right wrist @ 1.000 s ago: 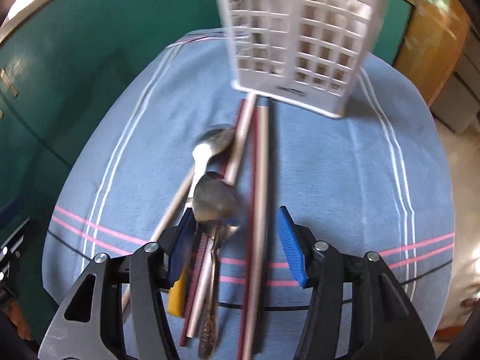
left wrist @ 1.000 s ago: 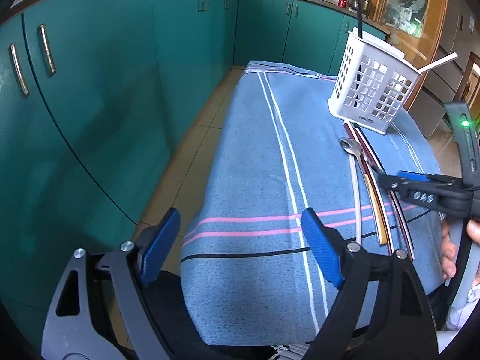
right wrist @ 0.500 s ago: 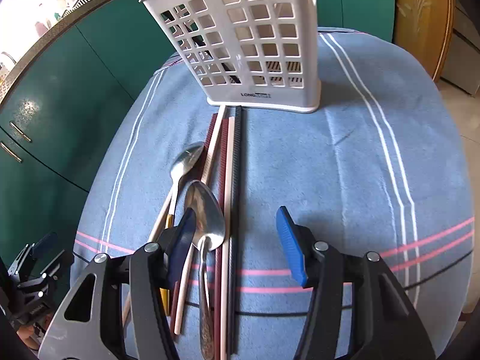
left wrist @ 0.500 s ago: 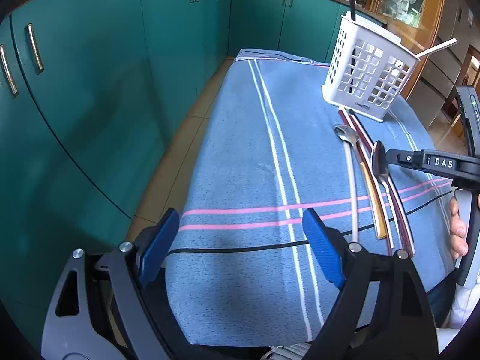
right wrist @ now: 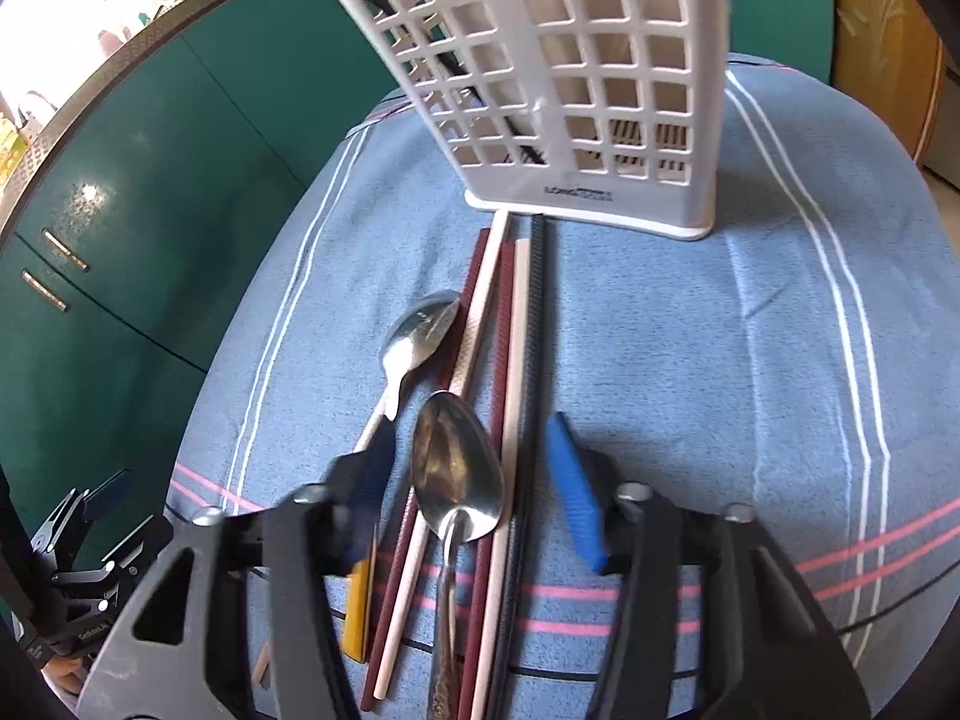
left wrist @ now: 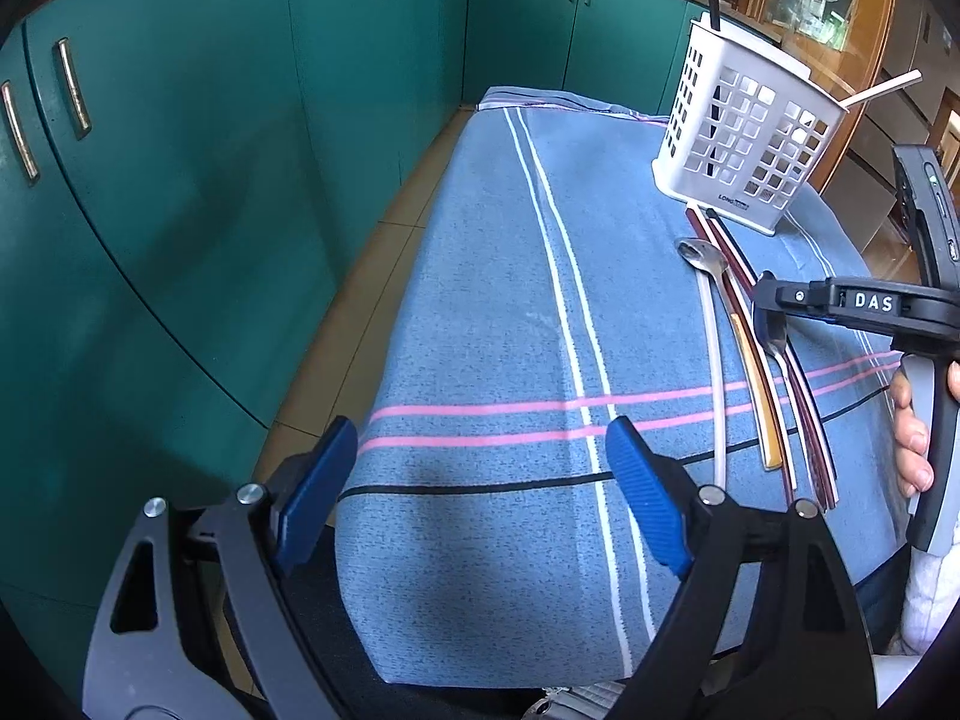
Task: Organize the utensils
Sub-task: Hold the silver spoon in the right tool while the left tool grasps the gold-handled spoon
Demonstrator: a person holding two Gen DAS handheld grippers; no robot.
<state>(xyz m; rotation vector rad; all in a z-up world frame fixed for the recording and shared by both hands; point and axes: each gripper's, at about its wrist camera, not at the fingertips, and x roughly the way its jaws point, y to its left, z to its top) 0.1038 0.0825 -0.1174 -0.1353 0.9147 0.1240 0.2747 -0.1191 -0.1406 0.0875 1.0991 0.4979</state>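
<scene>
A white slotted utensil holder stands at the far end of the blue striped cloth; it also shows in the left wrist view, with a black stick and a white stick in it. In front of it lie several chopsticks, a small spoon and a large steel spoon. My right gripper is open, its jaws on either side of the large spoon's bowl, just above it. My left gripper is open and empty over the cloth's near left edge.
Teal cabinets run along the left, with tiled floor between them and the table. A yellow-handled utensil lies among the sticks. A wooden cabinet stands behind the holder.
My right gripper has dropped lower and moved forward, so its jaws now straddle the large spoon. My left gripper has hardly moved.
</scene>
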